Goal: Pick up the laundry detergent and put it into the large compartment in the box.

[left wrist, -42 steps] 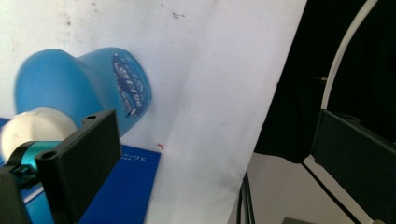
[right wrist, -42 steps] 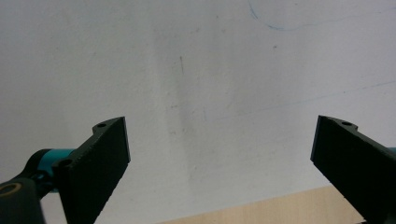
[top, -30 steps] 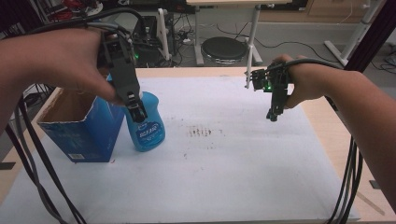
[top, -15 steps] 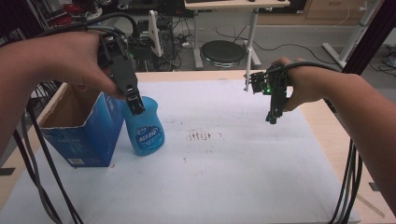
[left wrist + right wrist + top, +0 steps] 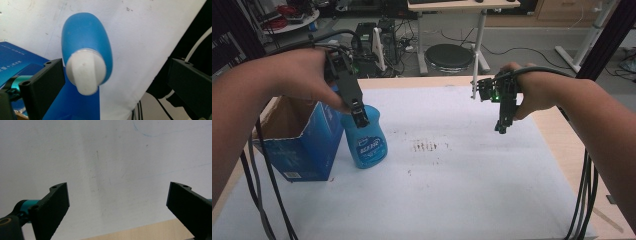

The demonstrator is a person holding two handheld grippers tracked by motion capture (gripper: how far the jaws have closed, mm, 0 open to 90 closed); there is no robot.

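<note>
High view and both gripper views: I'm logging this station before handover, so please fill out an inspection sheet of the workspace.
Surface: white paper-covered table, dark smudges near the middle.
Job's things: blue plastic bottle with white cap upright beside open blue cardboard box.
Clutter: nothing seen.
Grippers: left gripper over the cap, jaws open, apart from it; right gripper open above bare paper.
Cables: black cables trail off both near table corners.
Surroundings: round black stool, desk legs, floor wiring.

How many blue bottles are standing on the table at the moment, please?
1. The blue bottle stands upright beside the blue box, directly under the open left gripper. The inside of the box is only partly visible, so more could be hidden there.
</note>
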